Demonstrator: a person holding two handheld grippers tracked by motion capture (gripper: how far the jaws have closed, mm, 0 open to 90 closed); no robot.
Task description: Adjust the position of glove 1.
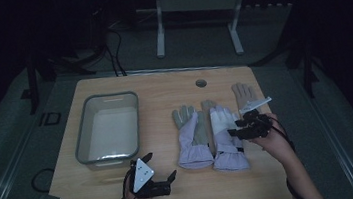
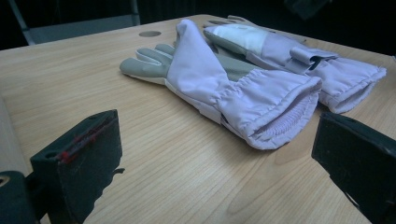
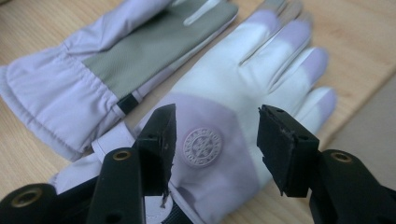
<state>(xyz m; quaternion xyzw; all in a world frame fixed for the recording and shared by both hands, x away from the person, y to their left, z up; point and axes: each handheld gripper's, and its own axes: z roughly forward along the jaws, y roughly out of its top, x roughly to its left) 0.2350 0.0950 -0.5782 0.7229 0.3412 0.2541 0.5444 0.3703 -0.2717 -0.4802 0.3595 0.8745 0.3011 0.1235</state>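
From above, my right gripper (image 1: 242,126) hovers over the right glove (image 1: 226,136); its cuff points toward me. Left gripper view: my left gripper (image 2: 215,154) gapes, nothing held. Right gripper view: jaws apart, straddling the glove's round badge (image 3: 201,146)

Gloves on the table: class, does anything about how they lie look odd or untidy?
Slightly. The left glove lies palm up with one side folded over, while the right glove lies back up, logo showing. They touch side by side. No damage visible.
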